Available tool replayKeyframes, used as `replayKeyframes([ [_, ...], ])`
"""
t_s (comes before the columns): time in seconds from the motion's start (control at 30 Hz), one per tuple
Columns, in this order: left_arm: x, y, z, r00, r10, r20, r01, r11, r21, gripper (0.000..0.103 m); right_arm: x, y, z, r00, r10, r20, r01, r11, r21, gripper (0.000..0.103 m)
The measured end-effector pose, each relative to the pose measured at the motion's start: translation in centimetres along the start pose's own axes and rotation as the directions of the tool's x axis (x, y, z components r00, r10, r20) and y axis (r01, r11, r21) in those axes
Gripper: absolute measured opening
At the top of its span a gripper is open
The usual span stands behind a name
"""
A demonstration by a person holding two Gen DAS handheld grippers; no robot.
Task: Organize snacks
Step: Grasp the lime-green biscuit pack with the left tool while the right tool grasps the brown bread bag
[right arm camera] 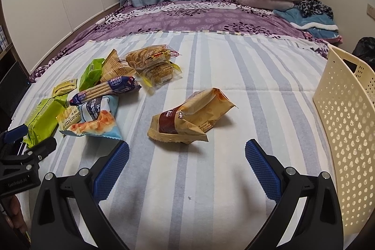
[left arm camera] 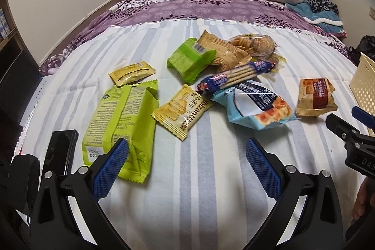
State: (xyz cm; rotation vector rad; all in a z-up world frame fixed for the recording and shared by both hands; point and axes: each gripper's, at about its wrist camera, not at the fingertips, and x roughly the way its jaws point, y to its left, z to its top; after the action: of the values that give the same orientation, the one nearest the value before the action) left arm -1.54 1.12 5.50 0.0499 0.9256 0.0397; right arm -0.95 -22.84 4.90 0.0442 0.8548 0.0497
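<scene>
1. The left gripper (left arm camera: 187,164) hangs low over the striped sheet on the bed (left arm camera: 211,191), jaws spread wide and holding nothing. Just ahead of its left finger lies the large lime-green foil snack bag (left arm camera: 121,130), long axis running away from the camera.
2. Taking the loose tan-and-maroon biscuit packet (right arm camera: 191,120) as landmark: well to its left sits the heap of snacks, among them a small yellow cracker sachet (left arm camera: 181,110), a pale-blue puffed-snack bag (left arm camera: 255,106) and a dark-blue tube of round biscuits (left arm camera: 234,75).
3. The tan-and-maroon packet lies alone on the sheet, apart from the heap, its long axis slanting from near-left to far-right.
4. The right gripper (right arm camera: 187,164) is directly in front of that packet, jaws also wide and empty; the packet sits just beyond the fingertips, roughly centred between them. This hand is clearly the nearer one.
5. Right of the packet stands the cream perforated plastic basket (right arm camera: 346,132), probably the destination.
6. Judgement: the next move is a short forward reach with the right jaws, closing across the packet's narrower width; the puffy wrapper may slip or crumple.
</scene>
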Motion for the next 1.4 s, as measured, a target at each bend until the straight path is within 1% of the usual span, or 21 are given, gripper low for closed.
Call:
replayKeyframes([
  [0.23,0.8,2.4,0.5,0.999,0.038,-0.002,-0.038,0.998,-0.039,0.101,0.2,0.1,0.1,1.000,-0.006,-0.006,0.006,1.000,-0.007,0.098],
  [0.43,1.5,6.2,0.9,0.998,0.066,-0.015,-0.068,0.991,-0.117,0.101,0.4,0.3,0.2,1.000,-0.010,-0.006,0.010,1.000,-0.004,0.098],
  [0.53,2.1,7.6,1.1,0.997,0.076,-0.025,-0.079,0.987,-0.141,0.101,0.6,0.5,0.2,1.000,-0.013,-0.012,0.013,1.000,-0.008,0.098],
  [0.77,4.7,9.5,1.7,0.996,0.056,-0.068,-0.066,0.984,-0.165,0.101,1.0,0.8,0.2,0.999,-0.024,-0.024,0.024,1.000,-0.010,0.098],
  [0.83,5.6,9.9,1.9,0.996,0.037,-0.082,-0.051,0.983,-0.174,0.101,1.1,0.7,0.2,0.999,-0.030,-0.026,0.029,1.000,-0.005,0.098],
  [1.0,7.0,9.9,2.4,0.996,0.013,-0.094,-0.028,0.986,-0.166,0.101,1.4,-0.1,0.3,0.999,-0.041,-0.027,0.042,0.999,0.018,0.098],
  [1.07,7.2,9.8,2.3,0.996,0.006,-0.093,-0.021,0.987,-0.159,0.097,1.4,-0.4,0.5,0.999,-0.041,-0.027,0.042,0.999,0.032,0.098],
  [1.1,7.4,9.7,2.2,0.995,-0.013,-0.095,-0.002,0.987,-0.158,0.088,1.5,-0.6,0.6,0.999,-0.040,-0.028,0.041,0.998,0.039,0.098],
  [1.13,7.6,9.6,2.2,0.995,-0.025,-0.100,0.009,0.987,-0.158,0.082,1.5,-0.8,0.7,0.999,-0.038,-0.030,0.040,0.998,0.049,0.098],
  [1.27,7.5,9.2,2.1,0.996,-0.006,-0.089,-0.007,0.990,-0.141,0.078,2.0,-1.3,1.4,0.999,-0.037,-0.033,0.040,0.996,0.076,0.098],
  [1.4,6.8,9.4,2.4,0.997,-0.025,-0.070,0.014,0.988,-0.155,0.070,2.5,-1.3,2.5,0.999,-0.029,-0.031,0.031,0.995,0.095,0.098],
])
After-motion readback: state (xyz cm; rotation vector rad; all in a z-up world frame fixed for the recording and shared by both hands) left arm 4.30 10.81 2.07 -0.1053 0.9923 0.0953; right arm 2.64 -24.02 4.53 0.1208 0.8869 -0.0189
